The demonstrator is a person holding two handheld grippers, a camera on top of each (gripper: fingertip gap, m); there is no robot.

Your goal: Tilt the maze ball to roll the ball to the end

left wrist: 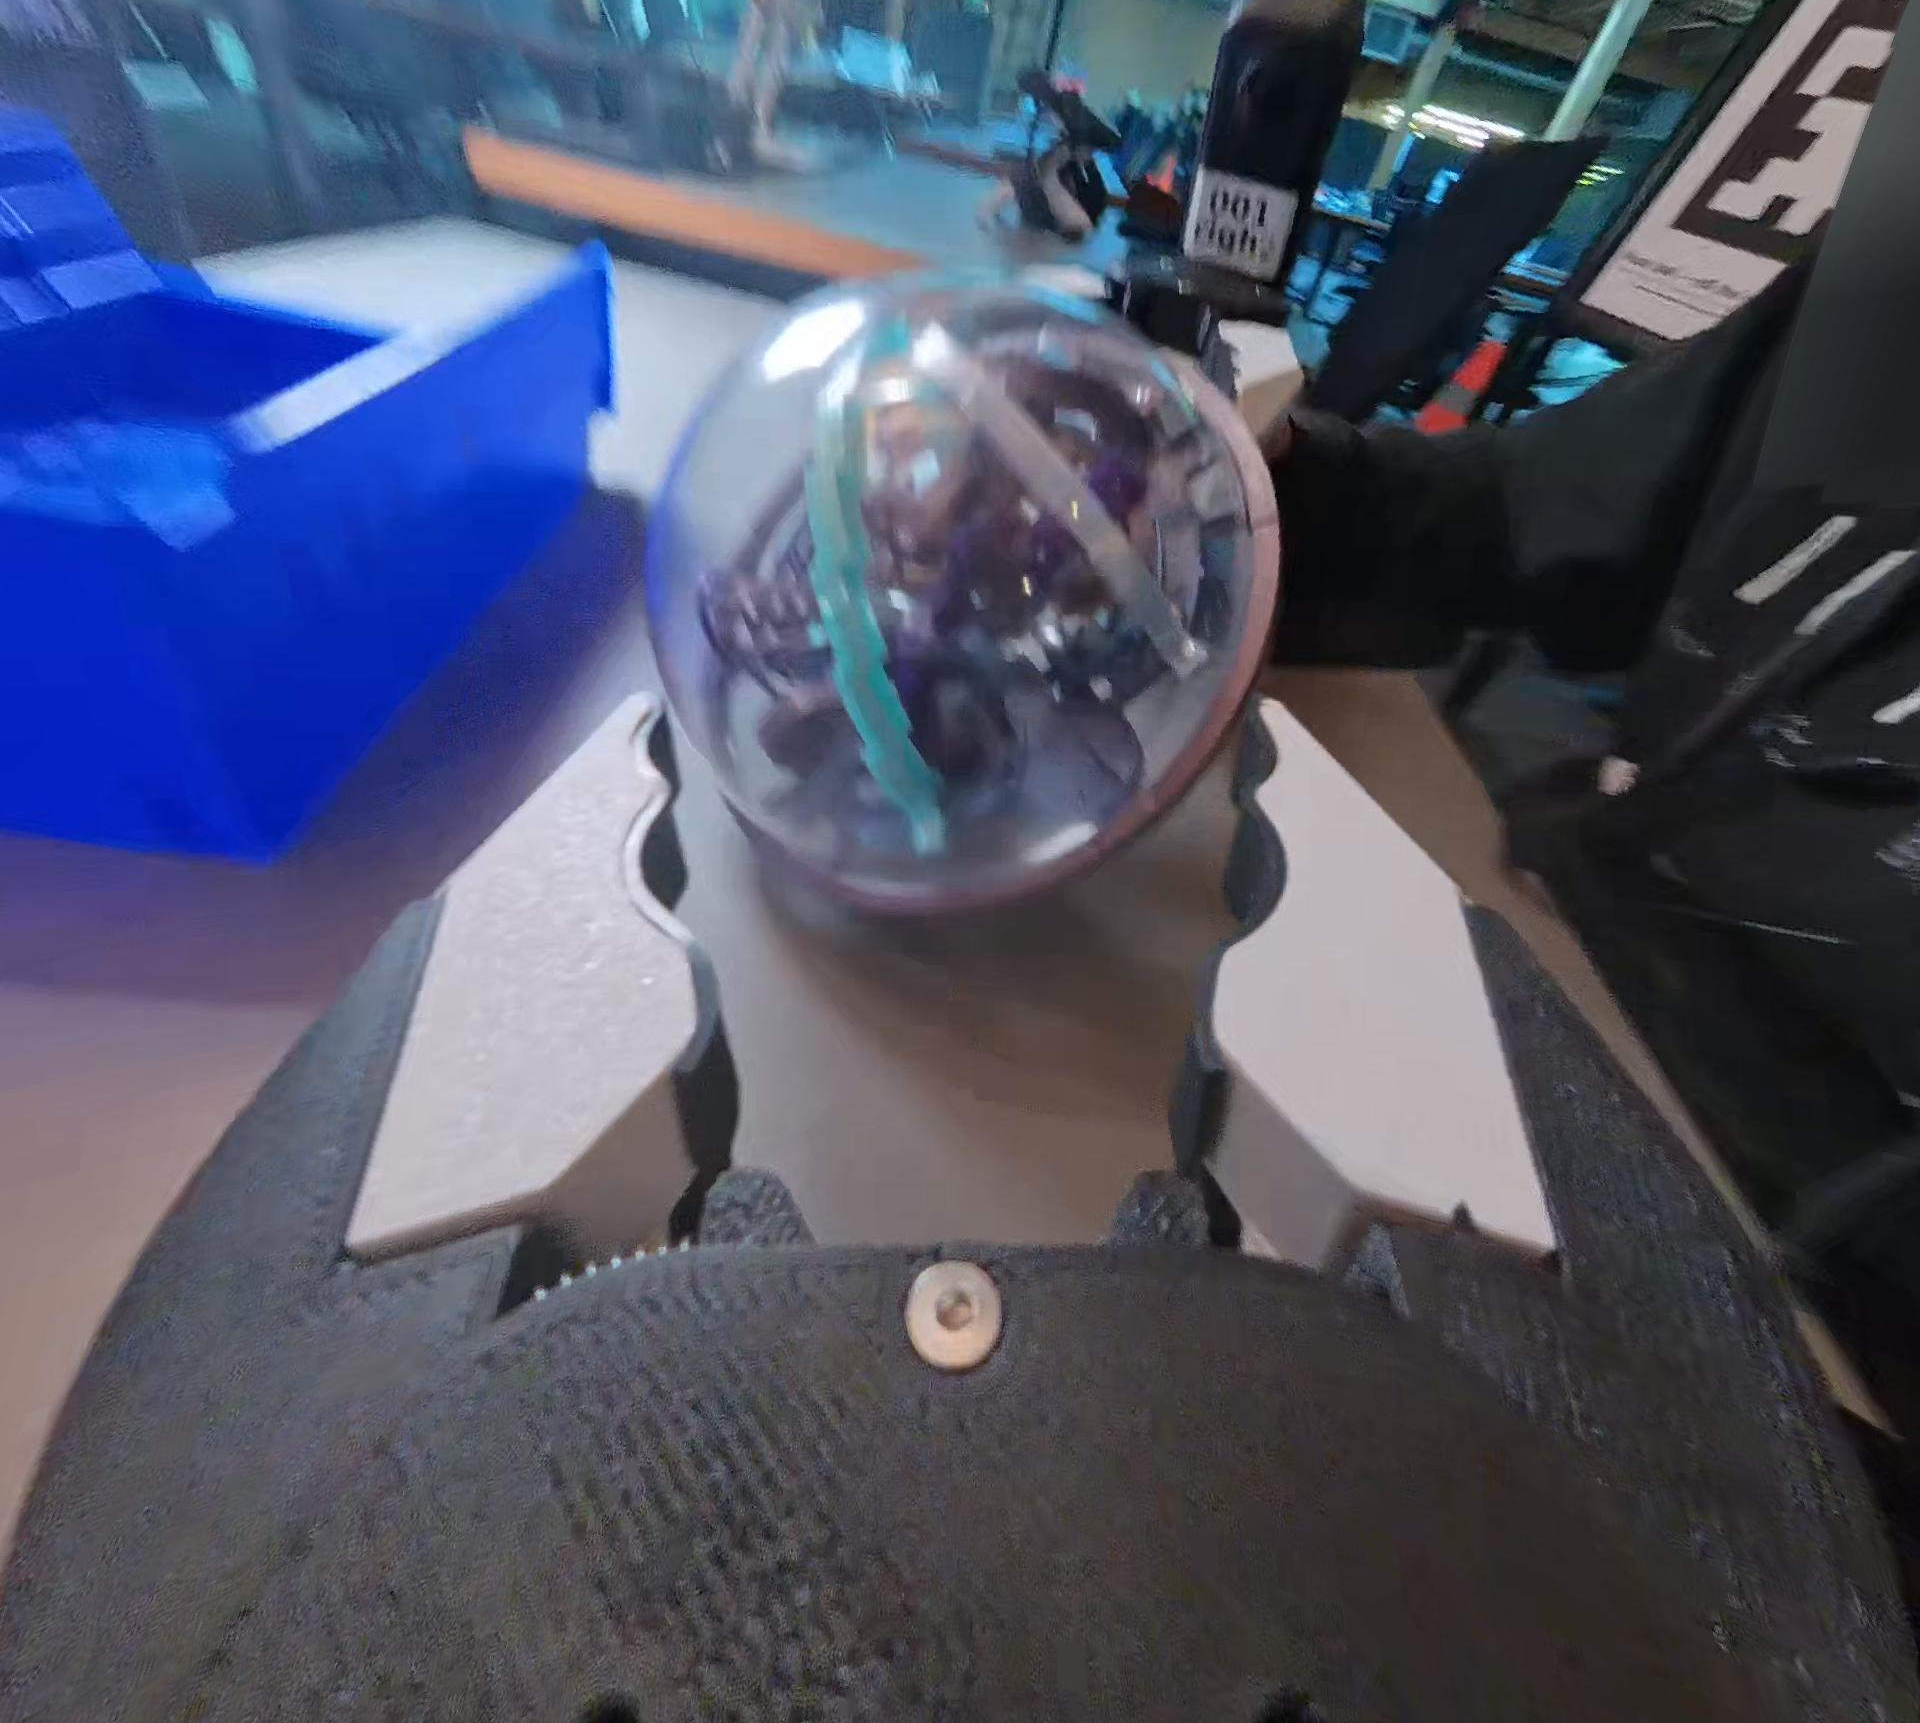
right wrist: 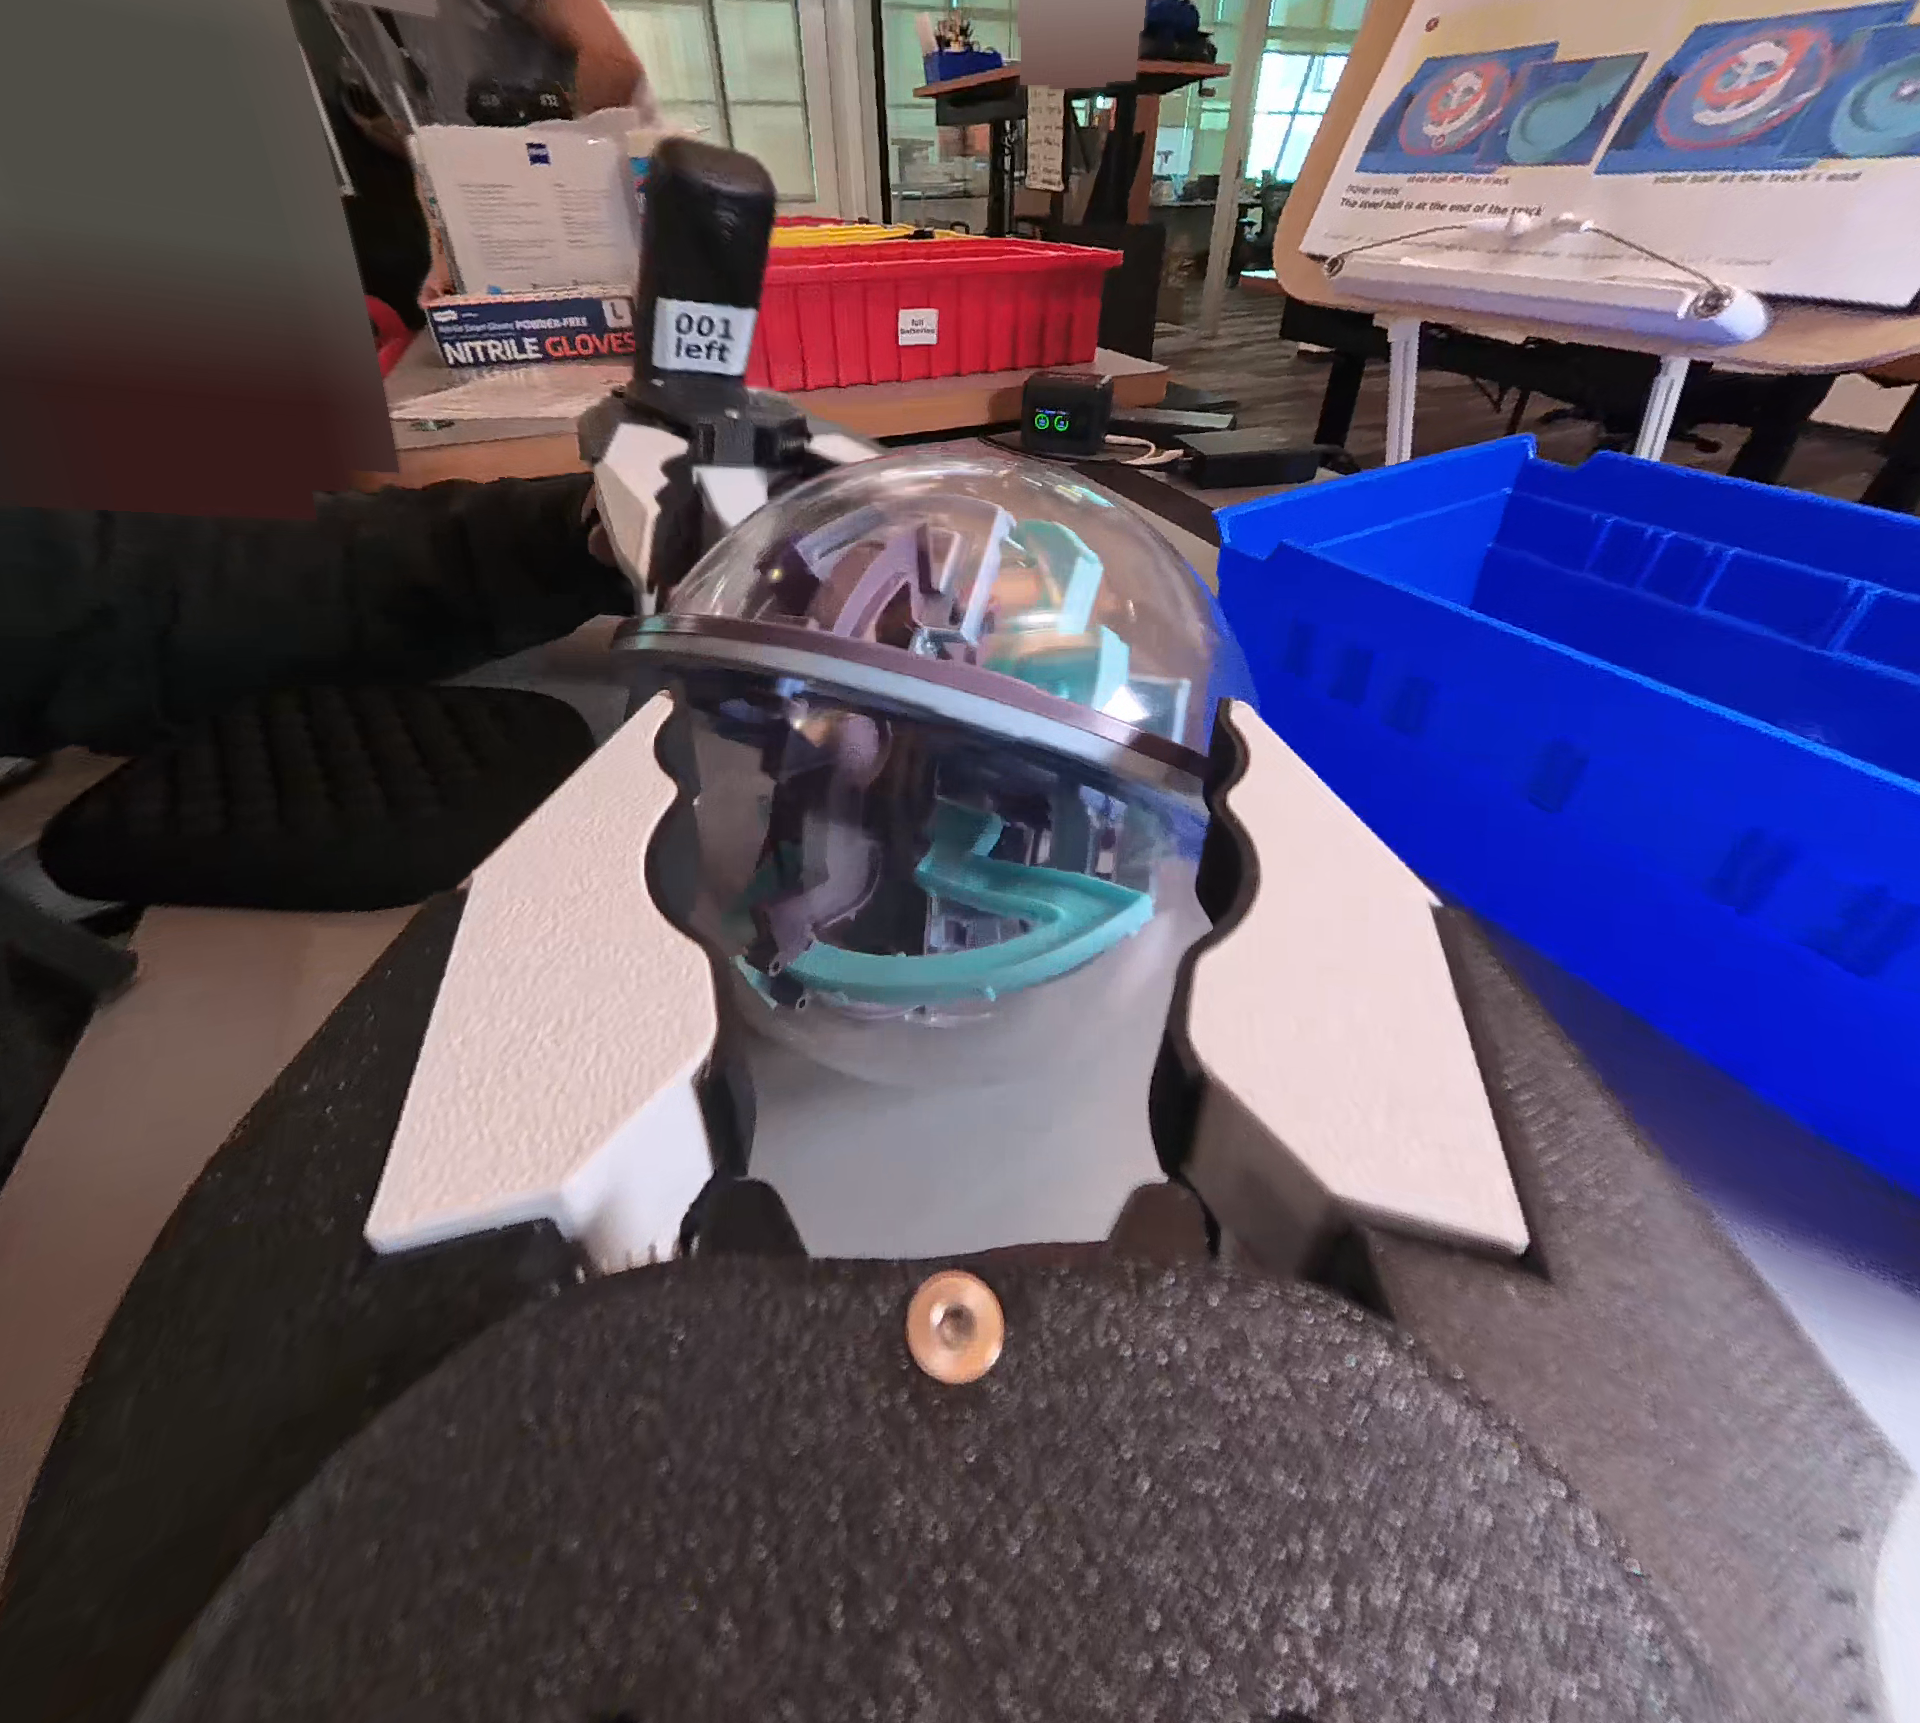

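Tilting step: right gripper clamped on maze ball; left gripper spread apart, ball between tips, contact unclear; next, slow controlled tilts

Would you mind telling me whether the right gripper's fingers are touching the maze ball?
Touching. The right wrist view shows the right gripper closed around the maze ball, with both fingers pressed against the clear shell's sides and no gap visible.
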